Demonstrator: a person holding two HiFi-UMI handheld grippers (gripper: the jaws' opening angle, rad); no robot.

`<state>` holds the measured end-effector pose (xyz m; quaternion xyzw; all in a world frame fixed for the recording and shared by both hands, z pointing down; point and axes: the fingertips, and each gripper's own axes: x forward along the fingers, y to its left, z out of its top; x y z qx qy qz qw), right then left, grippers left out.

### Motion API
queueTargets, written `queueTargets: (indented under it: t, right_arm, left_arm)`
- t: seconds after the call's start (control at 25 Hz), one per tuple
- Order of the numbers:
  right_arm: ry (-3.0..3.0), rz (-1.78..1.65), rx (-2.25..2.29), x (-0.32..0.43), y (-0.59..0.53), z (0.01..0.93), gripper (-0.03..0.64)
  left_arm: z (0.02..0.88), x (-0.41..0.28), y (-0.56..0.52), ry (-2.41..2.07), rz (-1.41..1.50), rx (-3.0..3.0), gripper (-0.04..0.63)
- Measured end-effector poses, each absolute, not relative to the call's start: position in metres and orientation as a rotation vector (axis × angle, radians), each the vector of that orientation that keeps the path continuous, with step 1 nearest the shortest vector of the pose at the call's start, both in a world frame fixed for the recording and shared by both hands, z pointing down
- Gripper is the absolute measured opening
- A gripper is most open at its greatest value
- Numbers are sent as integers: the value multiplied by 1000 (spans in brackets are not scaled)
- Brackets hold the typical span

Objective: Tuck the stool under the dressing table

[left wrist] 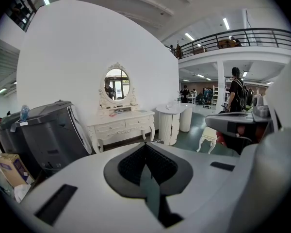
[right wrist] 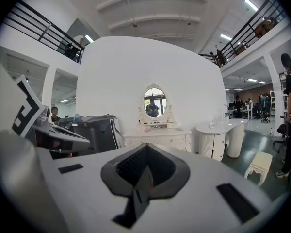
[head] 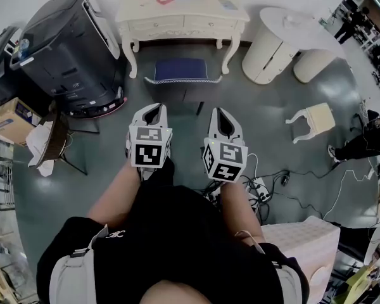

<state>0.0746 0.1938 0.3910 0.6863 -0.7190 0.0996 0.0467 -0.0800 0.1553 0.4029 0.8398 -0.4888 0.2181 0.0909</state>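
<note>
A stool with a blue cushion (head: 180, 70) stands on the floor just in front of the cream dressing table (head: 182, 18), its seat out from under the table top. My left gripper (head: 152, 109) and right gripper (head: 221, 112) hover side by side a short way short of the stool, both shut with nothing in them. In the left gripper view the shut jaws (left wrist: 146, 147) point toward the dressing table (left wrist: 121, 125) with its oval mirror (left wrist: 117, 84). In the right gripper view the gripper (right wrist: 146, 149) faces the same table (right wrist: 157, 139). The gripper bodies hide the stool in both gripper views.
A large black machine (head: 69, 49) stands left of the table, a cardboard box (head: 9, 119) beside it. A round white counter (head: 285, 33) is at the right. A small cream stool (head: 313, 120) and floor cables (head: 266, 185) lie to the right. People stand in the background.
</note>
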Motion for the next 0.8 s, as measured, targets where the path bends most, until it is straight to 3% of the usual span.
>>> queueTargets:
  t: [0.8]
  right_arm:
    - [-2159,350,1948,70,80,431,6]
  left_arm:
    - [438,-82,38,-1379,670,2454,5]
